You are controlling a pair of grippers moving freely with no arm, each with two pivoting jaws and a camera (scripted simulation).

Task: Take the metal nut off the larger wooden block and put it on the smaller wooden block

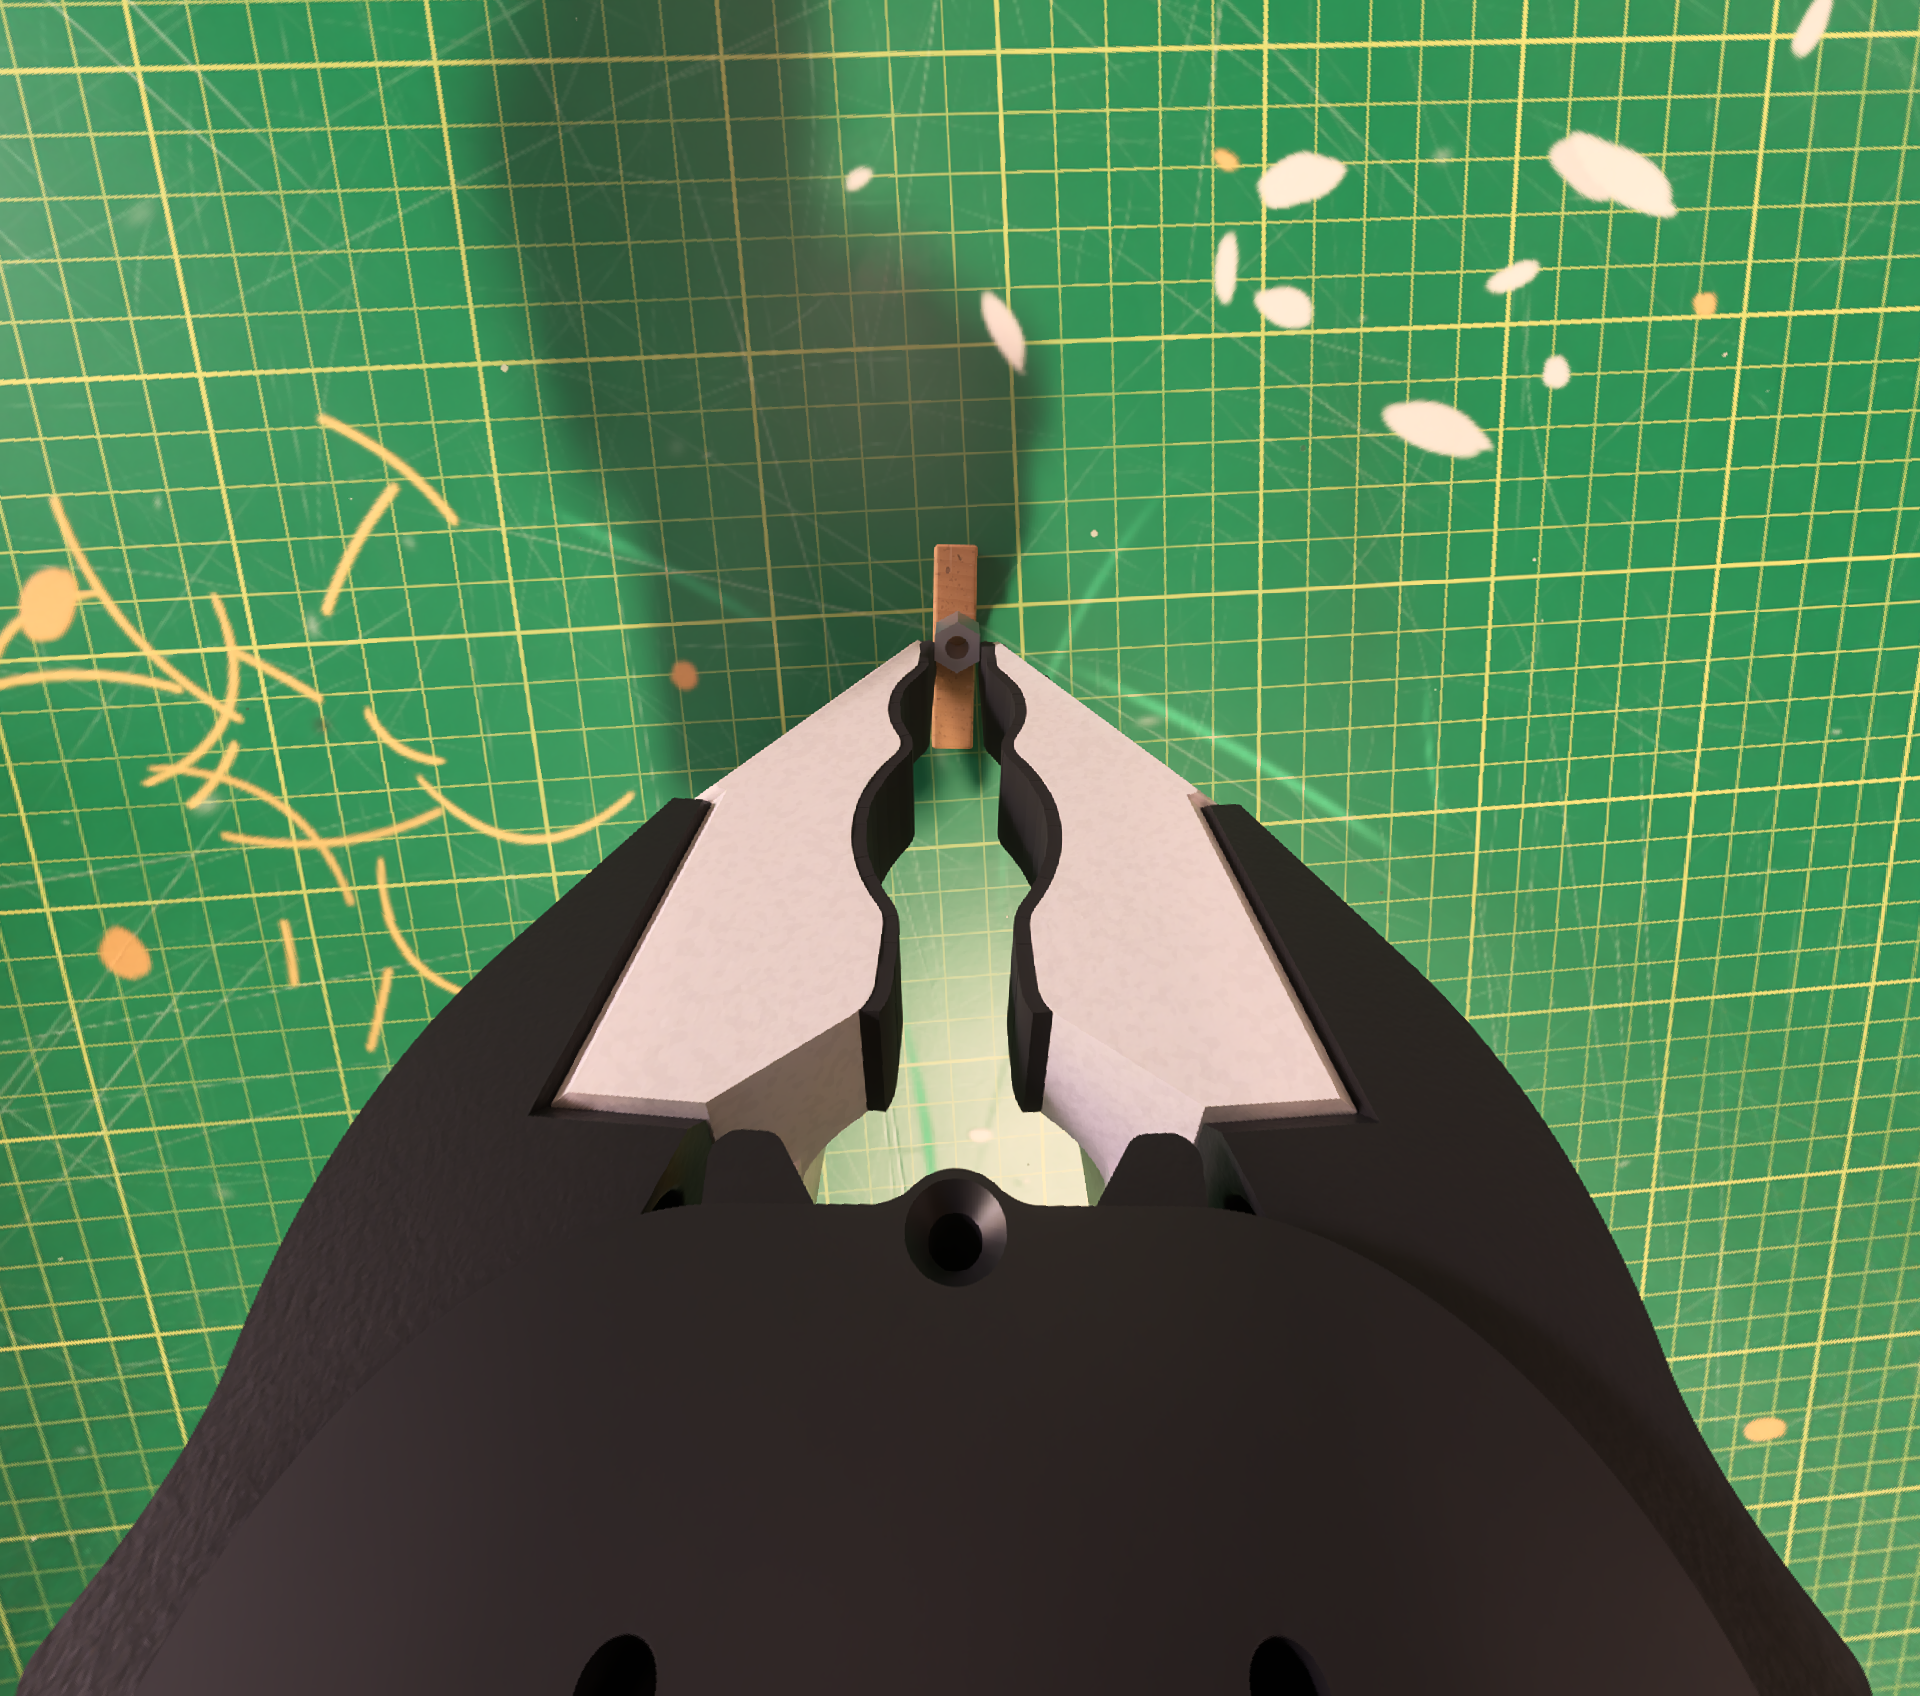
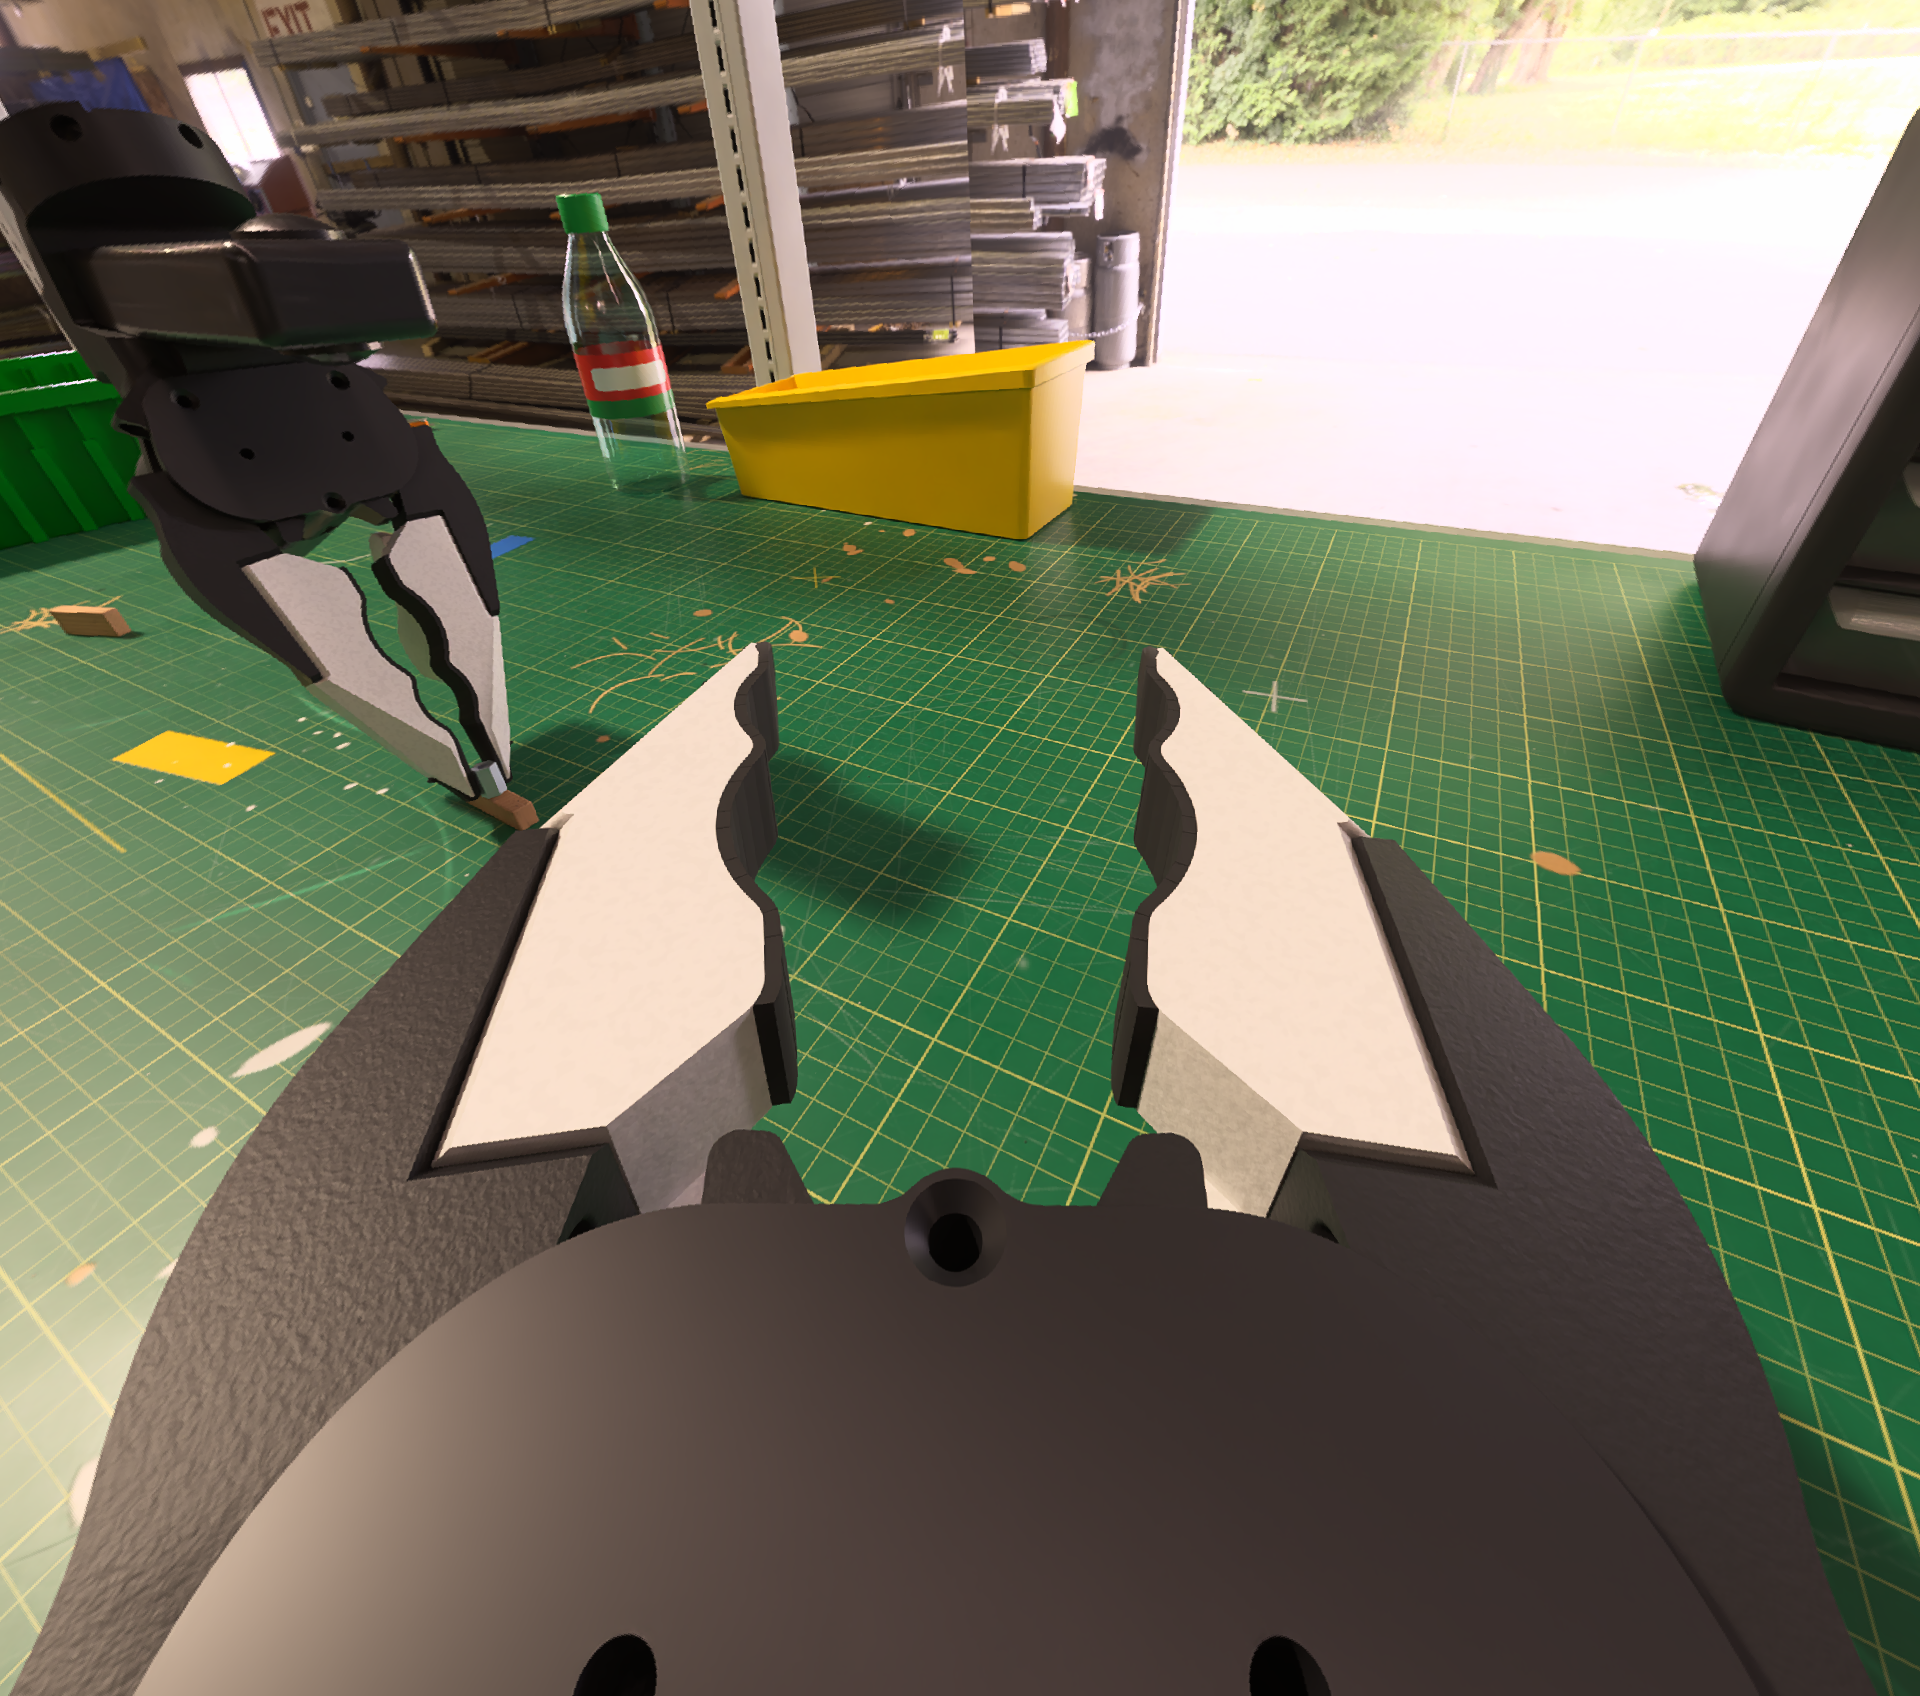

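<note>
Nut gripped over a block

The left gripper [image 1: 956, 649] clamps the small grey hexagonal metal nut [image 1: 956, 647] above a tan wooden block [image 1: 954, 597]; the right gripper [image 2: 956, 659] is spread wide, empty. Next, judged: lowering, then release.

red sign [image 2: 288, 21] on wall, unquoted

Your grey hexagonal metal nut [image 1: 956, 647] sits over a slim tan wooden block [image 1: 954, 597] that lies flat on the green mat, its bore facing straight up. In the right wrist view you find the other wooden block [image 2: 91, 620] lying flat far off to the left, well apart from the nut [image 2: 486, 778].
</note>
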